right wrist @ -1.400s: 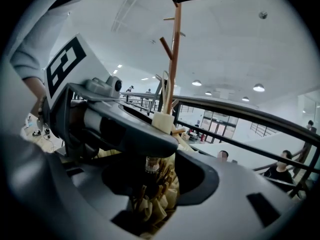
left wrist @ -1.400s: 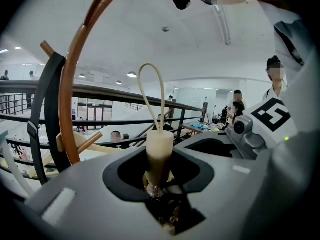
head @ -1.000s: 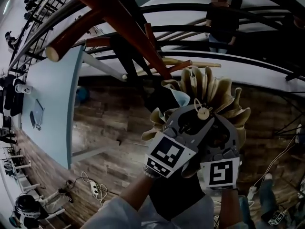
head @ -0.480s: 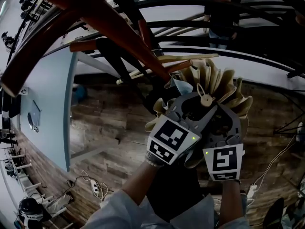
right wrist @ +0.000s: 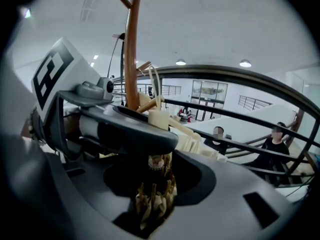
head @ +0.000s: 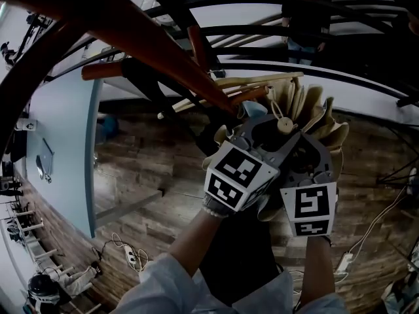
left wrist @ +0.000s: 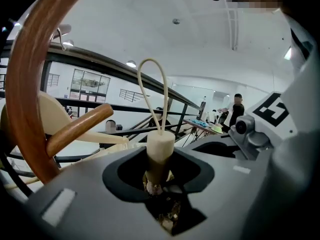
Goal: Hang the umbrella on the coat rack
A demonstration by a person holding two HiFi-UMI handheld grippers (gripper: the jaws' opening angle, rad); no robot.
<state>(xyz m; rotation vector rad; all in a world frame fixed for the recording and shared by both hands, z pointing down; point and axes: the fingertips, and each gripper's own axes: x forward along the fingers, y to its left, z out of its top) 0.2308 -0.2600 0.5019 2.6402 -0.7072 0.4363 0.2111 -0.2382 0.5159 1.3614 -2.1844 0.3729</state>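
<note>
Since the earlier frames, both grippers and the umbrella (head: 314,113) have been carried further up the head view, closer to the coat rack (head: 150,41). The rack's red-brown pole now crosses more of the upper left. The right gripper's (right wrist: 152,184) jaws have just been closing, with the folded canopy between them.

The left gripper (left wrist: 160,176) is seen clamped round the dark neck of the umbrella, just under the cream handle cap (left wrist: 160,145). Its jaws are held partly apart by that neck, and nothing else is gripped. The right gripper is set lower on the same umbrella. The pleated beige fabric fills the slot between its jaws and is pressed by them on both sides. In the head view the two grippers lie side by side, touching, with the pleats fanned out beyond them.

A thin cord loop (left wrist: 149,60) stands upright from the cap. One wooden peg (left wrist: 80,128) of the rack is seen just to the left of the loop, apart from it. The loop is on no peg.

Two grippers, one umbrella and one coat rack are counted. Two persons (right wrist: 218,134) (right wrist: 276,136) are seen beyond a dark railing (right wrist: 240,74) in the right gripper view.
</note>
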